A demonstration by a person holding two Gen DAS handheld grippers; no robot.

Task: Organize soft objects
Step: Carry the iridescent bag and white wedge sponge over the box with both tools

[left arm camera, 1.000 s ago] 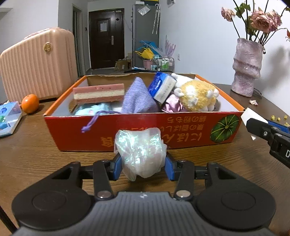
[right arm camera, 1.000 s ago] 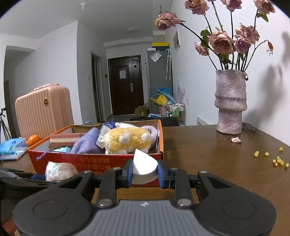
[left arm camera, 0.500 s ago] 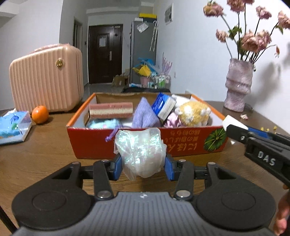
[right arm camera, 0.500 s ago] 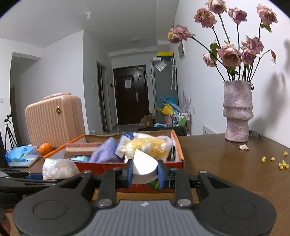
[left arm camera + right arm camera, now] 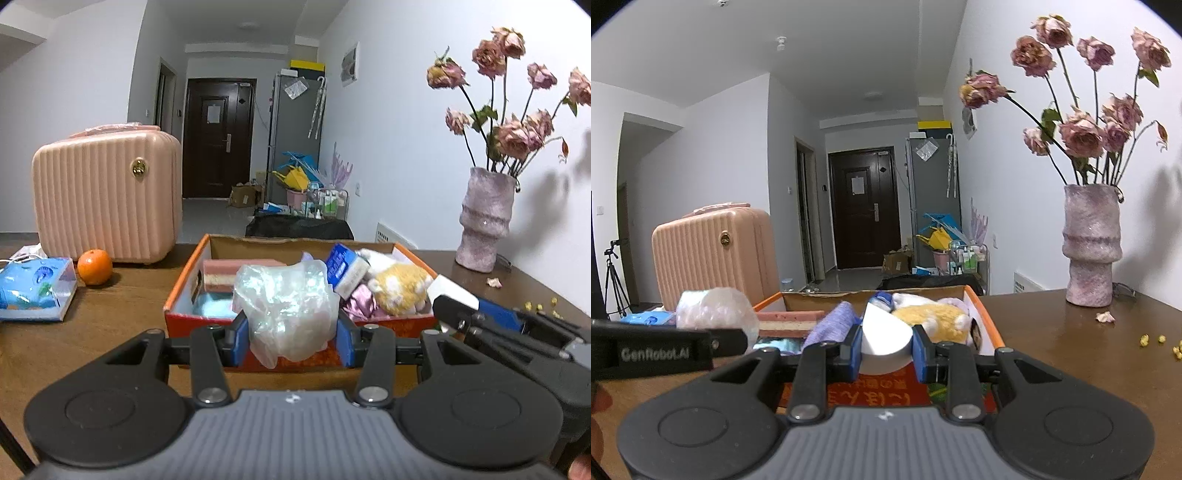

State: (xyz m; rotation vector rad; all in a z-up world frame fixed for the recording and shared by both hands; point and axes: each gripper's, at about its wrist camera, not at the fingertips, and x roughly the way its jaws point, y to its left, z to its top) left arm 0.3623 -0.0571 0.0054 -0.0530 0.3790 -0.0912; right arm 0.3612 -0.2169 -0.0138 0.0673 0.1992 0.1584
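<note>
Both loads risen since earlier frame, orange cardboard box [image 5: 295, 360] now lower. Left gripper [image 5: 291, 334] clamps crinkled iridescent plastic bag [image 5: 286, 306]; right gripper [image 5: 885, 352] clamps white foam wedge [image 5: 884, 334]. Step: carry. Next: lower into box, release.

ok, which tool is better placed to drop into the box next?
Probably left. The left tool holds the plastic bag centred before the red box; the right tool, gripping the white piece, sits nearer its right end.

Both grippers have risen. The left gripper [image 5: 291, 332] now carries its crinkled plastic bag [image 5: 286, 306] level with the orange box [image 5: 184, 280] rim. The right gripper [image 5: 884, 349] lifted its white piece [image 5: 884, 338] likewise.
</note>
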